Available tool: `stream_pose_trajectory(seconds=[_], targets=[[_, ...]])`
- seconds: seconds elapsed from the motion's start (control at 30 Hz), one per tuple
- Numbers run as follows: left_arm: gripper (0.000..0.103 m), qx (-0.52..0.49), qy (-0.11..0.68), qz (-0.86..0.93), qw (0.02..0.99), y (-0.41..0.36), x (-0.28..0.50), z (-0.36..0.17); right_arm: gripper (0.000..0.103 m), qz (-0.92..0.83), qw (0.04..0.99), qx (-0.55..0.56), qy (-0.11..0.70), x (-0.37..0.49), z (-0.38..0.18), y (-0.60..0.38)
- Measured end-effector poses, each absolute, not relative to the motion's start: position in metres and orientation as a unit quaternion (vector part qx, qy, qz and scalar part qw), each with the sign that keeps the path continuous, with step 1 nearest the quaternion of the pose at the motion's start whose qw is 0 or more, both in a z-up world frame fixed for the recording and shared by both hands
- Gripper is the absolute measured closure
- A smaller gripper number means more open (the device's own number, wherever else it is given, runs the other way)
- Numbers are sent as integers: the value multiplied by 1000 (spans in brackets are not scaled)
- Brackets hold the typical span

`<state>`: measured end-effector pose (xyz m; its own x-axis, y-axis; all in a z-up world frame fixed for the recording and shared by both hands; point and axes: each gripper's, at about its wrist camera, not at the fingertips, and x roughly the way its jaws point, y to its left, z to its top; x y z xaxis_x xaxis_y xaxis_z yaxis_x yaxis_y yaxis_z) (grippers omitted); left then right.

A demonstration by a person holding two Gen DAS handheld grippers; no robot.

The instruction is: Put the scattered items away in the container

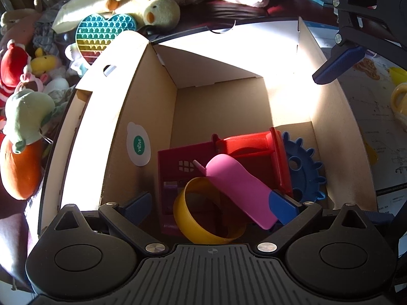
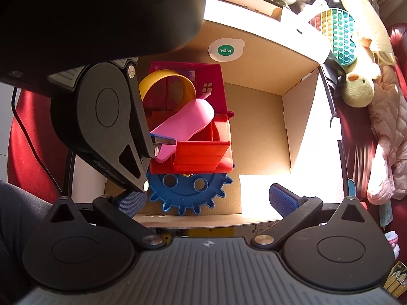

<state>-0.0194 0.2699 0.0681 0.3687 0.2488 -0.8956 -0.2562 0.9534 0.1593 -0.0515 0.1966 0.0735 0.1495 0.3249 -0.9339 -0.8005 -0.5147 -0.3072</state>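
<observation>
An open cardboard box (image 1: 142, 106) holds a pink scoop-shaped toy (image 1: 239, 188), a yellow ring (image 1: 188, 218), a magenta toy house (image 1: 178, 160), a red plastic piece (image 1: 254, 147) and a blue gear (image 1: 305, 170). My left gripper (image 1: 211, 206) is open inside the box over these toys, its right finger touching the pink toy's lower end. My right gripper (image 2: 206, 200) is open and empty at the box's near edge, above the blue gear (image 2: 188, 193). The pink toy (image 2: 185, 122) and box (image 2: 267, 56) show in the right wrist view too.
Plush toys lie beyond the box: a yellow duck (image 1: 157, 10), a rainbow heart pop toy (image 1: 101, 33), a carrot plush (image 1: 20, 152). A yellow cup (image 1: 399, 99) stands on printed paper right of the box. The box's far half is bare cardboard.
</observation>
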Motion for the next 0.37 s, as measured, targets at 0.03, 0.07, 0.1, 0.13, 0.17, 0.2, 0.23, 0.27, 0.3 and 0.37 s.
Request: stream_pose_trajectory(seconds=[0.03, 0.07, 0.1, 0.13, 0.17, 0.2, 0.23, 0.27, 0.3, 0.37], targets=[[1, -3, 541, 152, 827, 270, -19, 68, 1, 621, 451, -611, 193, -52, 73, 197], [1, -3, 540, 152, 828, 270, -19, 68, 1, 621, 451, -612, 193, -53, 73, 197], [1, -4, 540, 152, 828, 270, -19, 67, 1, 620, 451, -612, 192, -53, 73, 197], [1, -4, 540, 153, 827, 270, -19, 67, 1, 620, 451, -613, 193, -53, 73, 197], [1, -5, 540, 154, 827, 270, -20, 67, 1, 620, 450, -613, 192, -53, 73, 197], [1, -6, 540, 153, 827, 271, -20, 67, 1, 621, 450, -613, 192, -53, 72, 197], [1, -6, 541, 153, 827, 271, -21, 67, 1, 621, 450, -613, 192, -54, 72, 197], [1, -7, 541, 152, 827, 271, -21, 67, 1, 621, 449, -613, 192, -54, 72, 197], [2, -8, 541, 152, 827, 271, -22, 67, 1, 622, 448, -613, 192, -55, 72, 197], [2, -9, 542, 152, 826, 272, -22, 67, 1, 623, 448, -613, 192, -55, 72, 198]])
